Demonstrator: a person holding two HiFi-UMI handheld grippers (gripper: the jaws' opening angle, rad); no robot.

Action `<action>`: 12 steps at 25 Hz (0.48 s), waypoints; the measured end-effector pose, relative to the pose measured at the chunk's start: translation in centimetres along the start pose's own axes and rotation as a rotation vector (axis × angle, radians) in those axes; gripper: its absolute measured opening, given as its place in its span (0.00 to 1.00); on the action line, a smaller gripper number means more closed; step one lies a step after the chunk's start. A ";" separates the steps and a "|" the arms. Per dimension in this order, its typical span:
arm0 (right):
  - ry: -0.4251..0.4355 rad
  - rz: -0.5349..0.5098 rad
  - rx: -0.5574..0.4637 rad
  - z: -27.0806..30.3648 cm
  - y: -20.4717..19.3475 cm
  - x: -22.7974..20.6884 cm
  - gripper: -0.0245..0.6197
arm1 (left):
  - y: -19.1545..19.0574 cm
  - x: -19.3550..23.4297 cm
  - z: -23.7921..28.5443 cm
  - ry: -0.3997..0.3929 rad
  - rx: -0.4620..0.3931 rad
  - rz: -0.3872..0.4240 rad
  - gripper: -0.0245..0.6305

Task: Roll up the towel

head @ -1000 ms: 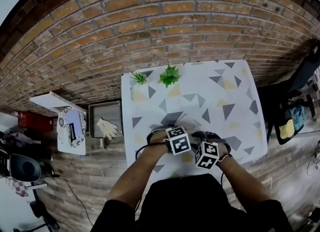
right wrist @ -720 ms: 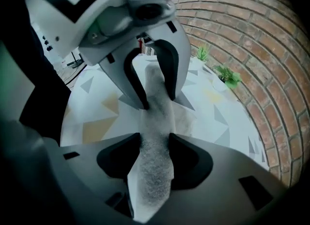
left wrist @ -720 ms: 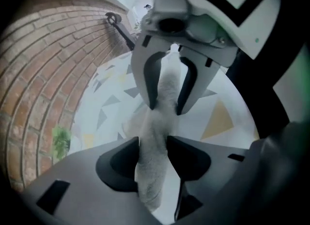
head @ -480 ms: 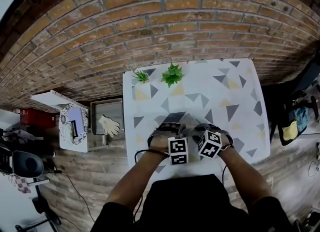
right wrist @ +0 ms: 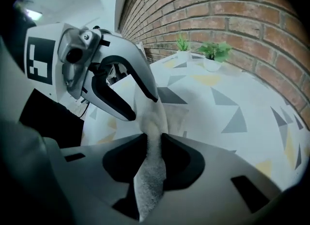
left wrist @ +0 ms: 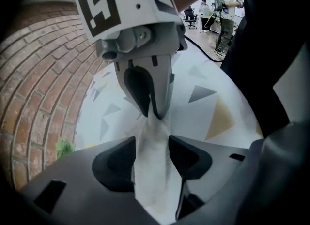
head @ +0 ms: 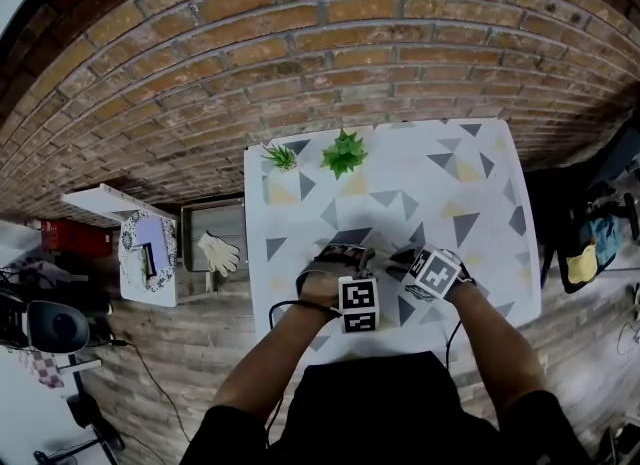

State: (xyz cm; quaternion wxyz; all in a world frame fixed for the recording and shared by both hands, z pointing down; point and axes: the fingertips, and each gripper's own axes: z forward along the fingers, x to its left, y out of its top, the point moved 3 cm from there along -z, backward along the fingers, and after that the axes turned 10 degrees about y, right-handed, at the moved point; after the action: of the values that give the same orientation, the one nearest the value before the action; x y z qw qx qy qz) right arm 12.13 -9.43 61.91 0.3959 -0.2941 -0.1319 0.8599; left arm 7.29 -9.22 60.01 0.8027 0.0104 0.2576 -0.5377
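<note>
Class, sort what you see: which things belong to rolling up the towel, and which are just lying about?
Job: towel; right hand-held gripper, just closed on it; left hand-held gripper, just opened, towel between its jaws; patterned table.
Lying about: two potted plants; glove; tray.

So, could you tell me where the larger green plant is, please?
In the head view, the larger plant stands at the far edge of the table, by the brick wall, just right of the smaller plant.
</note>
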 end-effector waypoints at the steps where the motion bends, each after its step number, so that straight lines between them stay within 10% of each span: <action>1: 0.004 0.003 -0.002 -0.1 0.0 -0.2 0.20 | 0.1 -0.1 -0.1 -0.022 -0.001 0.002 0.37; 9: -0.086 -0.062 -0.002 -1.3 1.0 -0.5 0.30 | -1.1 -1.2 2.4 -0.129 0.041 -0.050 0.41; 12: -0.178 -0.199 0.039 -2.1 1.4 0.8 0.35 | -1.0 0.2 2.3 -0.187 0.022 -0.187 0.19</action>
State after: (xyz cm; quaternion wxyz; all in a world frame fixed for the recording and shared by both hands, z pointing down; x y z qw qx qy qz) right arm 12.16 -9.79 59.26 0.4718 -0.1945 -0.1781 0.8413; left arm 7.44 -10.49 62.20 0.7695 -0.0550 0.1758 -0.6115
